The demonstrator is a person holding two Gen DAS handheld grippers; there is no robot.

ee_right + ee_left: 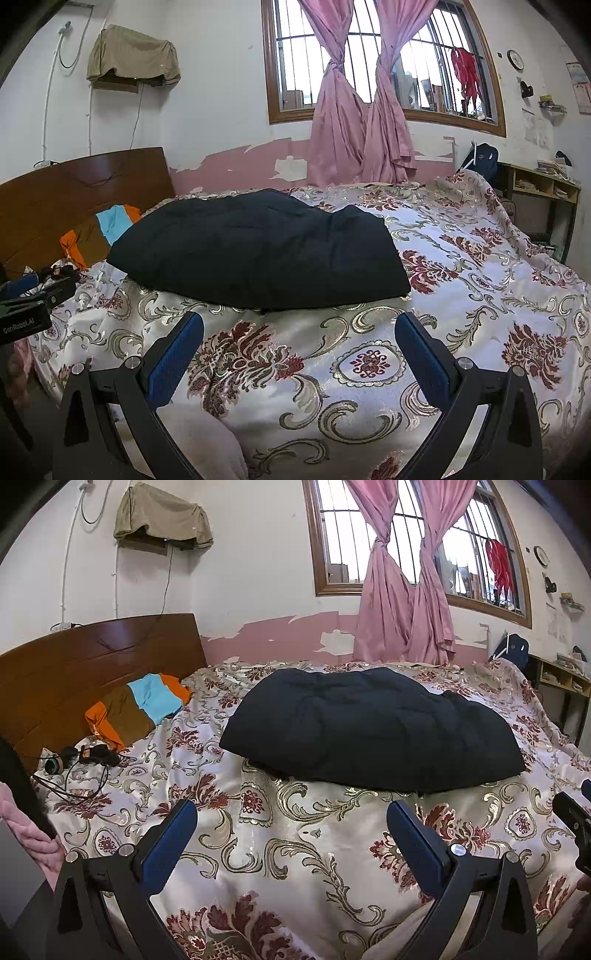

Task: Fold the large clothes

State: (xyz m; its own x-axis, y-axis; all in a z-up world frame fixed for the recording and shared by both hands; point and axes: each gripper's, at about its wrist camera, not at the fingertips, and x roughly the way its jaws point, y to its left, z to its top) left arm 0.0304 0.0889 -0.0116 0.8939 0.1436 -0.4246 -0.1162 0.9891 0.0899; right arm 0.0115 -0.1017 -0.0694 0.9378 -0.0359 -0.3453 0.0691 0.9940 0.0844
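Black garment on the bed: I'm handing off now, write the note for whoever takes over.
Left hand-held gripper: open, empty, held over the bedspread short of the garment.
Right hand-held gripper: open, empty, likewise.
Black garment: lies in a compact folded bundle mid-bed, touched by neither gripper.
Done: looks folded at least once.
Left: check whether another fold or tidying is needed.

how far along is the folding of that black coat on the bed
Looks mostly done: the black coat lies in one compact padded bundle on the bedspread, no sleeves trailing. Nothing is in hand: the left gripper and right gripper are both open, short of it. Left, at most, a final tidy; the underside is hidden.
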